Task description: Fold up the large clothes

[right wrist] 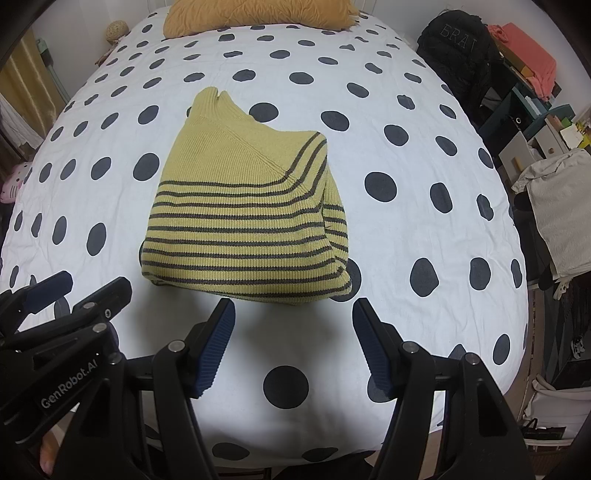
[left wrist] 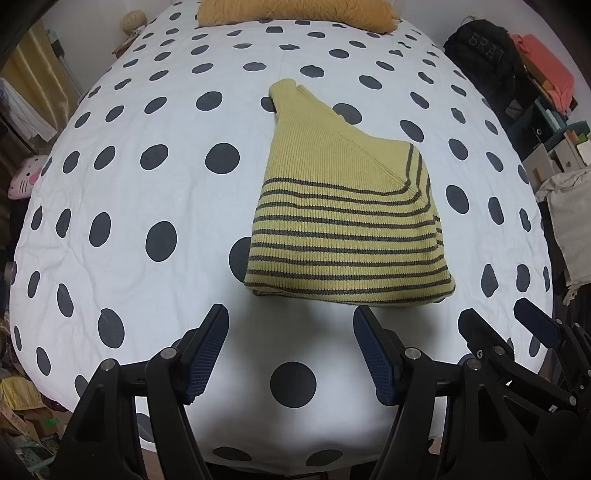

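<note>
A yellow-green knit sweater with dark stripes (left wrist: 347, 229) (right wrist: 243, 221) lies folded into a compact bundle on the white bed cover with dark dots (left wrist: 147, 184) (right wrist: 406, 147). Its plain collar end points toward the far pillow. My left gripper (left wrist: 290, 317) hovers just short of the sweater's near edge, open, with nothing between its blue pads. My right gripper (right wrist: 293, 310) hovers beside it, also open and empty, near the same edge. Each gripper shows at the side of the other's view: the right gripper (left wrist: 495, 317) and the left gripper (right wrist: 92, 284).
A mustard pillow (left wrist: 295, 14) (right wrist: 258, 14) lies at the bed's far end. A black backpack (right wrist: 458, 44) and cluttered shelves (right wrist: 535, 110) stand along the right side. A pink plush (left wrist: 24, 181) and hanging cloth are off the left edge.
</note>
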`<act>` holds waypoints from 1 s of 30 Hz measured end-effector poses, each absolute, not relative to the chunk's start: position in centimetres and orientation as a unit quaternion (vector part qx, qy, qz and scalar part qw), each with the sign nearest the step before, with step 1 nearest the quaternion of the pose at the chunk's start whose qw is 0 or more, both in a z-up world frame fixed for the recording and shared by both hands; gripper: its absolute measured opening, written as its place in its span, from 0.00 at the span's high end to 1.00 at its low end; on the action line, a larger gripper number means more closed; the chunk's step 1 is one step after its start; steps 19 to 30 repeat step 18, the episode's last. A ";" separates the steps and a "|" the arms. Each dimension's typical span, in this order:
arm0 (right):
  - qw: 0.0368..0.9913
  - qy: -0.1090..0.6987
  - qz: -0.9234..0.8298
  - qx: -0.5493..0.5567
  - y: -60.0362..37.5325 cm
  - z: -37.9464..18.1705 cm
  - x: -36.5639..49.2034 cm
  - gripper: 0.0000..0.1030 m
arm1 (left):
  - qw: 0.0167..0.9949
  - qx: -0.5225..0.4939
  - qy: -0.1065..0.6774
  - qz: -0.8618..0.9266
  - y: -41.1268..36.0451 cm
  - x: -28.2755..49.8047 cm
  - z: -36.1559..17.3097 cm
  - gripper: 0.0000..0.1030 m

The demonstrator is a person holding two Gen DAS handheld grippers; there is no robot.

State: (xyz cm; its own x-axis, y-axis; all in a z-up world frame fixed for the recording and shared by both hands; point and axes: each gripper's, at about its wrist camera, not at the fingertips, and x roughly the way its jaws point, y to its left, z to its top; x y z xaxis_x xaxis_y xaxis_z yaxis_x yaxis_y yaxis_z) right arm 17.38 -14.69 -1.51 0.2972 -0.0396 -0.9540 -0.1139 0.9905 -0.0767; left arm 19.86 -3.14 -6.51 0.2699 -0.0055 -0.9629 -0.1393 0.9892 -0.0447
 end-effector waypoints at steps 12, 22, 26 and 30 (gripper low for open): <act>0.802 0.593 0.025 -0.067 -14.9 -1.7 17.5 0.35 | 0.794 -0.061 0.603 0.042 -3.1 19.8 -6.4 0.31; 0.802 0.593 0.025 -0.067 -14.9 -1.7 17.5 0.35 | 0.797 -0.060 0.600 0.042 -3.1 19.8 -6.2 0.31; 0.802 0.593 0.025 -0.067 -14.9 -1.7 17.5 0.35 | 0.797 -0.060 0.600 0.042 -3.1 19.8 -6.2 0.31; 0.802 0.593 0.025 -0.067 -14.9 -1.7 17.5 0.35 | 0.797 -0.060 0.600 0.042 -3.1 19.8 -6.2 0.31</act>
